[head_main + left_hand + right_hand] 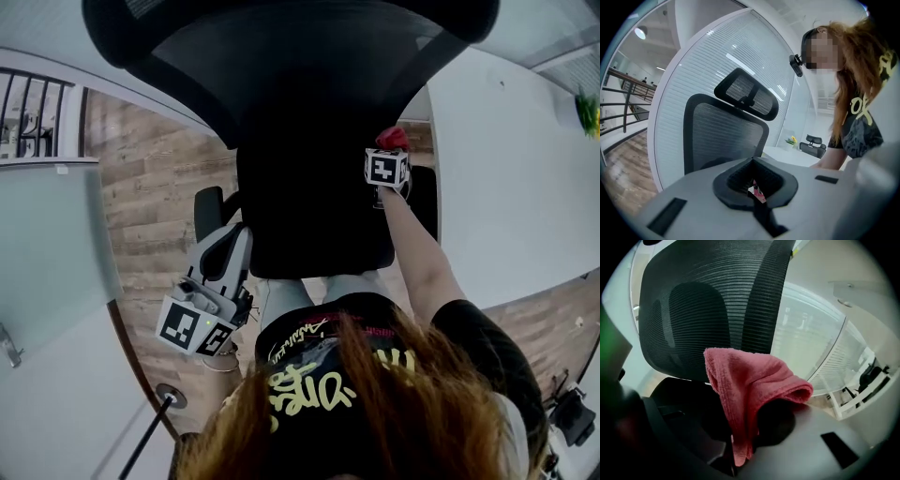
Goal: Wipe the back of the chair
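Observation:
A black office chair fills the head view, with its mesh back (281,56) at the top and its seat (309,206) below. My right gripper (392,148) is at the seat's right side, shut on a red cloth (394,138). In the right gripper view the cloth (750,385) drapes over the gripper (745,427) and hides its jaws, close in front of the mesh back (703,301). My left gripper (230,248) hangs low beside the chair's left armrest (208,211), clear of the back. Seen from the left gripper (754,187), whose pads meet, the chair back (722,136) and headrest (745,93) stand apart.
A white table (506,169) runs along the chair's right. A curved glass wall (47,244) and a railing (33,112) are at the left, over the wooden floor (150,206). A second chair (813,143) and yellow flowers (791,139) are by the far table.

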A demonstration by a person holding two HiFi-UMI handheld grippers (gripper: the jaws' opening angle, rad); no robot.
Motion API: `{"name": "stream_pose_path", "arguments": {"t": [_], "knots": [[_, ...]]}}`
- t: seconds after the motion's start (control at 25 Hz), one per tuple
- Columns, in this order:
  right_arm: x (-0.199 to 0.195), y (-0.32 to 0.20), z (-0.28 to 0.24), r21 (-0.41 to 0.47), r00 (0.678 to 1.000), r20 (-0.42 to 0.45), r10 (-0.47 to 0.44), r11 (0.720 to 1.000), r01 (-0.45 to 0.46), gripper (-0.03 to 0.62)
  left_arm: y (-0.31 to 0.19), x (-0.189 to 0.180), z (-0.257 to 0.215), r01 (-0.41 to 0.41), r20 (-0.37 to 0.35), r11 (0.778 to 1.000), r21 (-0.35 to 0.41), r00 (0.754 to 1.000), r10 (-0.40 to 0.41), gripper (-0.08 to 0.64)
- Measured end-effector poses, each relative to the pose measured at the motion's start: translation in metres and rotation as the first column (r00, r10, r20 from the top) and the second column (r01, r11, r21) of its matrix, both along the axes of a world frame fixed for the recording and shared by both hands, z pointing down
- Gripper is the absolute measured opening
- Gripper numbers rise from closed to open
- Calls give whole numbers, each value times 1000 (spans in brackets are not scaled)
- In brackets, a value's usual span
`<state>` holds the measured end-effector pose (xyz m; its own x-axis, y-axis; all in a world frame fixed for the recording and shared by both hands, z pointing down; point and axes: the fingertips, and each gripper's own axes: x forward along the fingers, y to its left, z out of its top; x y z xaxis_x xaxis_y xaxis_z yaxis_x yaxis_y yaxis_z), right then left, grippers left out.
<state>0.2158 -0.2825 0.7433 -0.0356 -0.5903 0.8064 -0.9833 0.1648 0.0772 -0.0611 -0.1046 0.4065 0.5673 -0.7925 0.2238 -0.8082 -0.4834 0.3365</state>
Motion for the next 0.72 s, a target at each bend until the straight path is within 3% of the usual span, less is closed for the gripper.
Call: {"name": "stream_pose_path", "arguments": {"t": [0.2,0.32,0.72], "knots": [[-6,-7,3,0,998,-46,-36,999,36,63,-1,-6,2,17,13,1000,-12,1000,-17,-6],[-8,-8,4,1,999,-54,-9,1000,9,63,-3,-12,5,13,3,1000,-18,1000,-13,-6],[-35,-18,11,9,996,-85,36,999,-35,63,-20,-35,21,-69,-3,997,-31,998,69,-6]]}}
